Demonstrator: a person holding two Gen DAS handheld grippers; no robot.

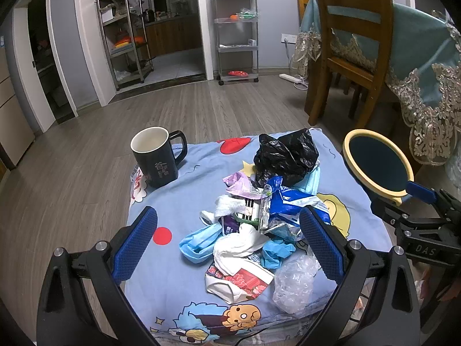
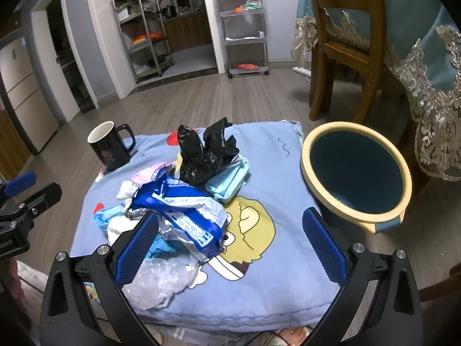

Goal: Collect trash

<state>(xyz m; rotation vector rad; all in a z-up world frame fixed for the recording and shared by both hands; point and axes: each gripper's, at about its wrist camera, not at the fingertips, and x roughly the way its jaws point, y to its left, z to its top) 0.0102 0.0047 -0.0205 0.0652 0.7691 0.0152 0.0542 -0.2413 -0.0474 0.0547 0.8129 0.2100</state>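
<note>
A pile of trash (image 1: 253, 222) lies on a blue cartoon-print cloth (image 1: 173, 282): a black plastic bag (image 1: 285, 155), a blue-and-white wrapper (image 2: 184, 213), blue face masks (image 1: 198, 245), white tissue (image 1: 239, 245) and clear plastic film (image 1: 294, 282). My left gripper (image 1: 227, 230) is open, its fingers on either side of the pile, above it. My right gripper (image 2: 230, 233) is open over the cloth, right of the pile (image 2: 173, 201). A dark bin with a cream rim (image 2: 357, 170) stands at the right; it also shows in the left wrist view (image 1: 377, 167).
A black mug (image 1: 157, 158) stands at the cloth's far left corner, also seen in the right wrist view (image 2: 111, 150). A wooden chair (image 1: 351, 54) and a table with a teal lace cloth (image 1: 426, 66) stand at the right. Shelving racks (image 1: 237, 31) stand at the far wall.
</note>
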